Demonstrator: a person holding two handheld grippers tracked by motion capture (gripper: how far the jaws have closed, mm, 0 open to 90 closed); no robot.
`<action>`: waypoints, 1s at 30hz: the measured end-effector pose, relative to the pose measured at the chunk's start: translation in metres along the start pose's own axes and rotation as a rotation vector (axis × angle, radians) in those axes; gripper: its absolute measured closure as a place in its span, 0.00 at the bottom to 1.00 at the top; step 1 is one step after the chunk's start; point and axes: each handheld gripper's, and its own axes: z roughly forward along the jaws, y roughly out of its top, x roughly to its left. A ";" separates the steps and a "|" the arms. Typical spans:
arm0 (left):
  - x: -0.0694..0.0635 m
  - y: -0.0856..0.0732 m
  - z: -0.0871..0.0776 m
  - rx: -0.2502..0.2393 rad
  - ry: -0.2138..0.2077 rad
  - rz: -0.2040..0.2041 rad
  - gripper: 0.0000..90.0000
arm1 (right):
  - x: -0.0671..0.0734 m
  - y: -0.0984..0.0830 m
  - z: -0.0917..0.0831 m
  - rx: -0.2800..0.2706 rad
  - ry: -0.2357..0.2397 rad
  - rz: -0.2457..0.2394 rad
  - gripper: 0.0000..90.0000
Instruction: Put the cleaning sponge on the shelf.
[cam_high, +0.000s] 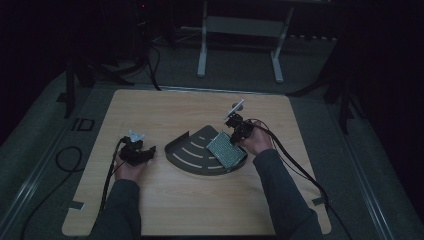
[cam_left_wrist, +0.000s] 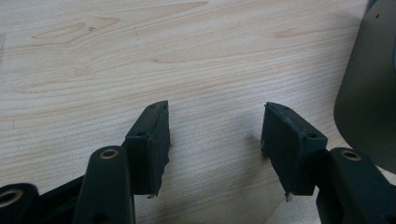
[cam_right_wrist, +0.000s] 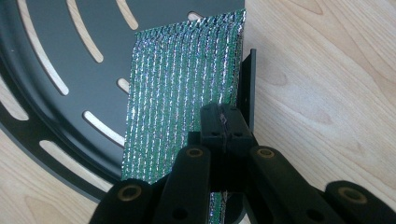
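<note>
While right gripper (cam_right_wrist: 223, 122) jaws pinch foil pouch (cam_right_wrist: 180, 88) edge over slotted tray (cam_high: 192, 150), left gripper (cam_left_wrist: 215, 140) idles beside tray, jaws released.

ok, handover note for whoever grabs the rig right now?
Right tool: shut on the edge of the shiny green pouch, which lies over the straight-edge side of the black slotted tray.
Left tool: open, nothing between its jaws, low over the bare table just left of the tray.
Done: pouch brought onto the tray.
Left: likely release it and back the right tool off.
</note>
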 end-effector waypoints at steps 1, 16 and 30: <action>0.000 0.000 0.000 0.000 0.000 0.000 0.48 | 0.000 0.000 0.000 0.000 0.000 0.000 1.00; 0.000 0.000 0.000 0.000 -0.001 0.001 0.48 | 0.002 0.000 0.009 0.002 -0.034 -0.013 0.99; 0.000 0.000 0.000 0.000 -0.001 0.001 0.48 | 0.002 0.000 0.014 0.018 -0.066 -0.014 0.99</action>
